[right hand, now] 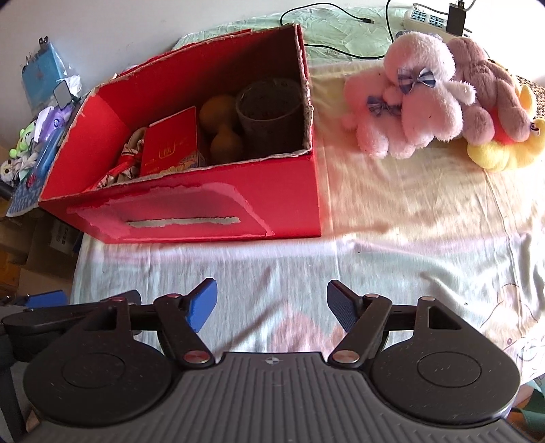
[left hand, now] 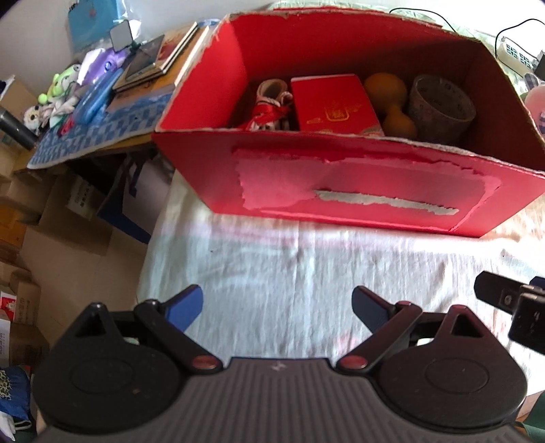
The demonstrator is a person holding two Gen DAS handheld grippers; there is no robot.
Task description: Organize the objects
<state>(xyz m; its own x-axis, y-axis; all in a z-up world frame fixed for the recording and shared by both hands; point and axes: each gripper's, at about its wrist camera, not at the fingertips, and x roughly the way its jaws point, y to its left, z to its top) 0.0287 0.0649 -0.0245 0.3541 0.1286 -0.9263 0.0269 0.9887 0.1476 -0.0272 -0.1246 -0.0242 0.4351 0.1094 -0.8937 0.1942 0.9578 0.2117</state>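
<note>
A red cardboard box (left hand: 357, 191) (right hand: 211, 211) stands on the sheet-covered bed. Inside lie a small red book-like box (left hand: 335, 102) (right hand: 170, 146), an orange gourd (left hand: 391, 98) (right hand: 221, 129), a dark patterned cup (left hand: 439, 105) (right hand: 269, 112) and a bundle with red ribbon (left hand: 272, 109) (right hand: 126, 156). My left gripper (left hand: 277, 306) hangs open over the sheet in front of the box, empty. My right gripper (right hand: 272, 306) is open too, nothing between its blue pads. A pile of plush toys, pink (right hand: 415, 98), mauve (right hand: 487, 92) and yellow (right hand: 500, 150), lies to the right of the box.
Left of the bed a low table (left hand: 102, 136) holds books, small toys and a blue case. Cardboard cartons (left hand: 51, 221) stand on the floor below it. A power strip (right hand: 429, 17) with cables lies at the bed's far edge. The right gripper's body (left hand: 511, 306) shows at the left view's right edge.
</note>
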